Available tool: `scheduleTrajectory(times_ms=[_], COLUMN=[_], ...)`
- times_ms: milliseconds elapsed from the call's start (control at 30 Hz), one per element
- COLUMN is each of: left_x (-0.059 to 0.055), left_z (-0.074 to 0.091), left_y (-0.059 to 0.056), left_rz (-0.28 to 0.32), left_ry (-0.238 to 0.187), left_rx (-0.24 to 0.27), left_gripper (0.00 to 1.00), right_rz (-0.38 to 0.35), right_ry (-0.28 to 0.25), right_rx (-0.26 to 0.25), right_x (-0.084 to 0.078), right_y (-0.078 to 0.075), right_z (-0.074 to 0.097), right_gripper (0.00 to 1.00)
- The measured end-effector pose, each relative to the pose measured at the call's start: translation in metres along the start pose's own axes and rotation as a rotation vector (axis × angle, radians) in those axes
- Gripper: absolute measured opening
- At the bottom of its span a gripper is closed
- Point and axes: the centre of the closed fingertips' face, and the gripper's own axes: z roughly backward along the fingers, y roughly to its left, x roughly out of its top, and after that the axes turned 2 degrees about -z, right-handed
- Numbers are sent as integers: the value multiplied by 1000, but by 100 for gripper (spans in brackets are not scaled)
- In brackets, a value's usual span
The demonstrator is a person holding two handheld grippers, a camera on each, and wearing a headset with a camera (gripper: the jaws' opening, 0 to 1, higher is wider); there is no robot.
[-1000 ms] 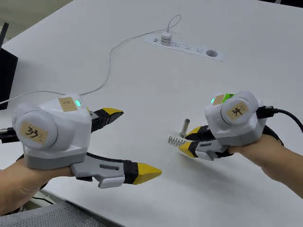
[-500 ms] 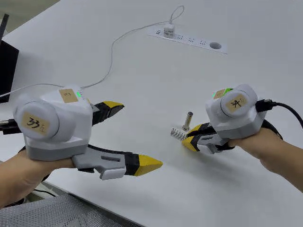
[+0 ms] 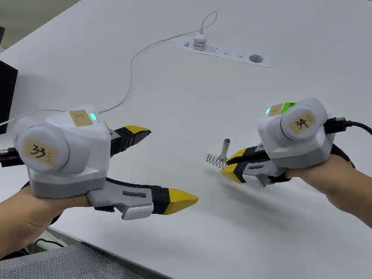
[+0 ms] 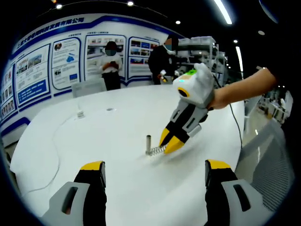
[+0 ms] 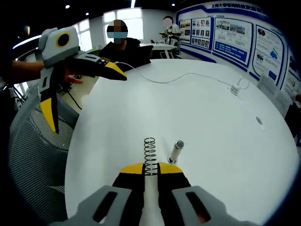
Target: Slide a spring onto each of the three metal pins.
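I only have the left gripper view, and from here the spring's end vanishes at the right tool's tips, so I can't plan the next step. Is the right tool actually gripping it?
Observer: Yes. In the right gripper view the right tool has its jaws shut on the near end of the spring, which sticks straight out ahead of them.
Operator: From my side the spring seems to touch the pin. Is it on it?
Observer: No. The right gripper view shows the pin standing upright with a strip of bare table between it and the spring. The coil is beside the pin, not around it.
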Motion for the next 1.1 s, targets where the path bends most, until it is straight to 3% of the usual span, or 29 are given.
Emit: scheduleTrajectory(times_ms=[300, 567, 1100], left_x=[16, 26, 53], left_z=[-12, -23, -40], left_y=[-17, -28, -63], left_rz=[-40, -75, -137], left_ry=[-5, -4, -56], left_rx=[-45, -88, -202], left_gripper=[87, 81, 57], right_rz=[31, 79, 84], right_ry=[-55, -66, -116], right_rx=[-14, -37, -61], right_x=[5, 1, 3], right_y=[8, 17, 28], right_z=[39, 68, 104], right_gripper=[10, 10, 10])
